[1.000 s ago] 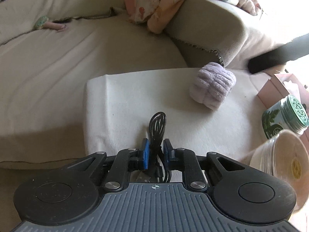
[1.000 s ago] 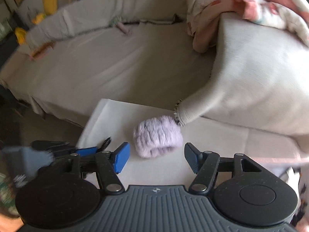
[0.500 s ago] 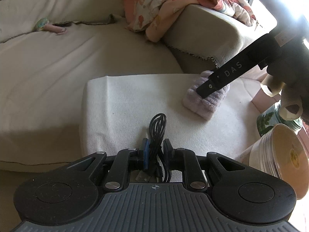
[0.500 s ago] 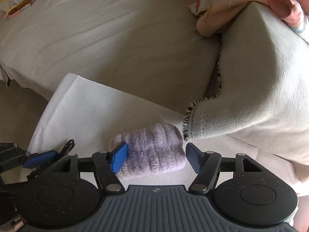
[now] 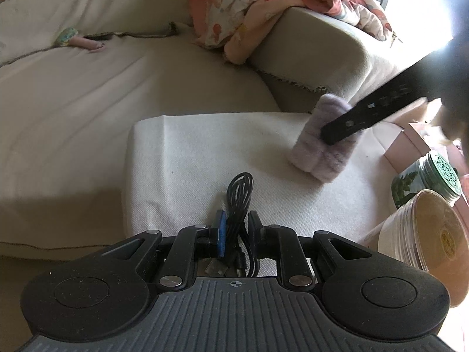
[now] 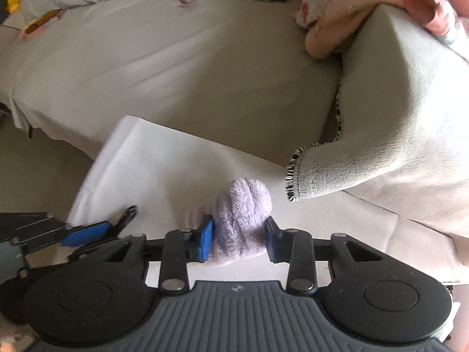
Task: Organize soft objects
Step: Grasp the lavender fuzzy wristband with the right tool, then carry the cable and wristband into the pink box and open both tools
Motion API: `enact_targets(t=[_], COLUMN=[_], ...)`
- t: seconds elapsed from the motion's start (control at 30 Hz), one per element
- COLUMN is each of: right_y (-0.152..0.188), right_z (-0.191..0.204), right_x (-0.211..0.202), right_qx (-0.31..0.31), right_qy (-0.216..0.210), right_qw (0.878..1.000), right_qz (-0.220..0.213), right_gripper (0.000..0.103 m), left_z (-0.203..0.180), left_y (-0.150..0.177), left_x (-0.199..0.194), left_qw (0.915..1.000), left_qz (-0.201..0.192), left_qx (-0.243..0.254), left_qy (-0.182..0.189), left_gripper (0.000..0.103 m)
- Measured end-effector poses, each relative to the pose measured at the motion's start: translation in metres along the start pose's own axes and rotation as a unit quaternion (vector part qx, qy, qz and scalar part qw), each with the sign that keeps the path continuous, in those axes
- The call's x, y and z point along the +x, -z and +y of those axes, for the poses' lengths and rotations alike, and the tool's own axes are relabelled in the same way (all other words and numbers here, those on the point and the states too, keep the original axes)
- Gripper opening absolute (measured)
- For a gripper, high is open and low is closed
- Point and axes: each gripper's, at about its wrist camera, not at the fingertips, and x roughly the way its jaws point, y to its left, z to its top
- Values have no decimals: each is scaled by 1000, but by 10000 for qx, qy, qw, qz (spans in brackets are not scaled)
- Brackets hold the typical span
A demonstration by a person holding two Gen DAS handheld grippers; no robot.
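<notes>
Since a second ago, our right gripper (image 6: 239, 239) has come down from above and behind the lilac fleece roll (image 6: 239, 223) to straddle it, and the roll now stands squeezed taller between the pads. We see the jaws closing, with the blue pad on one flank of the fleece and the dark pad on the other, both sunk into the pile. From our left wrist view the same roll (image 5: 318, 146) sits at the far right of the white cloth pad (image 5: 190, 161), with one black finger (image 5: 366, 114) of the right gripper lying across its upper side.

That white cloth pad (image 6: 164, 170) is our landmark. On its near edge, well apart from the roll, our left gripper (image 5: 236, 230) is clamped tight on a coiled black cable (image 5: 239, 199), whose loop sticks up past the pads; that hand has kept still.

Beyond the pad spreads the beige sofa seat (image 5: 117, 88), and a small pastel toy (image 5: 79, 39) lies at the seat's back edge. Behind the pad's right end rises a covered cushion block (image 5: 316, 44) with a fringed hem, and a pink patterned blanket (image 5: 263, 8) is heaped over it. Just off the pad's right edge stand a green-lidded jar (image 5: 431, 176) and, nearer us, a clear round tub (image 5: 428, 240).
</notes>
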Motion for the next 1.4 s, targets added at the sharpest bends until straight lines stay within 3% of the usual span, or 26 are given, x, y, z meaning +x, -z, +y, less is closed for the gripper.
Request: enact_targets(t=[0.23,0.43,0.6,0.8,0.93,1.03,1.07,1.2,1.3,1.4], right_y=[22,52,84,135,173,194,199,216,233,257], right_z=[-6,-32,-72,-139,-178,-207,-214,-232,-238,-236], right_x=[-54,-121,-175,-220,-220,-200,-193,-170,-166,-169], right_qx=[126,139,234,731,872,896,949,1159,1421,1810], right_qy=[-398,-442,-411,-310,10,-32,11,-16,-137,-151], right_qw=[9981,9919,9822,9637,9540,9542,9548,9567,9529,9415], right_qz=[-445,-1184,-1817,-2548,-2869,-2854,-2817,-2671,-2675,-2839], right_gripper=[33,33,33,33,35,57,61,62,62,62], left_z=[7,-15,-69,-161,-213,-244,-250,-260,-256,-253], left_y=[-8,-37,-75,-111,-124,-125,-123,-105,-83,-47], left_x=[1,-23,-64,-93,-77,-43,-31,-7,-16,-42], left_qw=[9989,9992,9986,9934,9854,9801,9805,9836,9828,9842], left_qz=[35,-169,-524,-843,-808,-501,-420,-312,-469,-608], left_qx=[-357,-319,71,296,131,-136,-140,-122,7,488], left_qy=[290,149,82,715,1496,1917,1914,1773,1787,1591], left_gripper=[18,18,18,18,18,19,19,21,21,21])
